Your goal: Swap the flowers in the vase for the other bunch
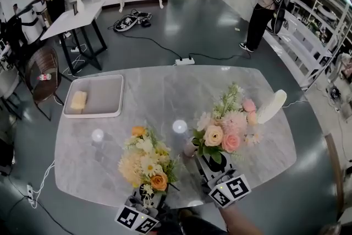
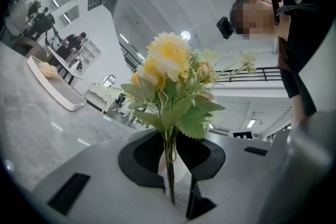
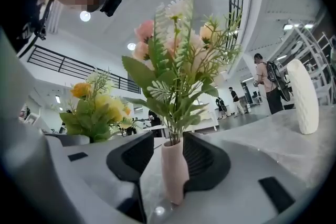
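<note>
A bunch of yellow and orange flowers [image 1: 147, 165] stands up from my left gripper [image 1: 144, 195], which is shut on its green stems [image 2: 169, 165]. The pink bunch [image 1: 225, 129] sits in a small pink vase [image 3: 174, 176] on the grey marble table [image 1: 154, 96]. My right gripper [image 1: 212, 165] reaches around that vase from the near side. Its jaws stand wide, one on each side of the vase [image 1: 190, 147], without pressing it. In the right gripper view the yellow bunch [image 3: 100, 107] shows at the left.
A tall white ribbed vase [image 1: 271, 106] lies on the table's right part and shows as the white vase [image 3: 303, 97] beyond my right gripper. A white tray [image 1: 110, 113] holding a pale yellow lump [image 1: 78, 100] is at the far left. People stand further back in the room.
</note>
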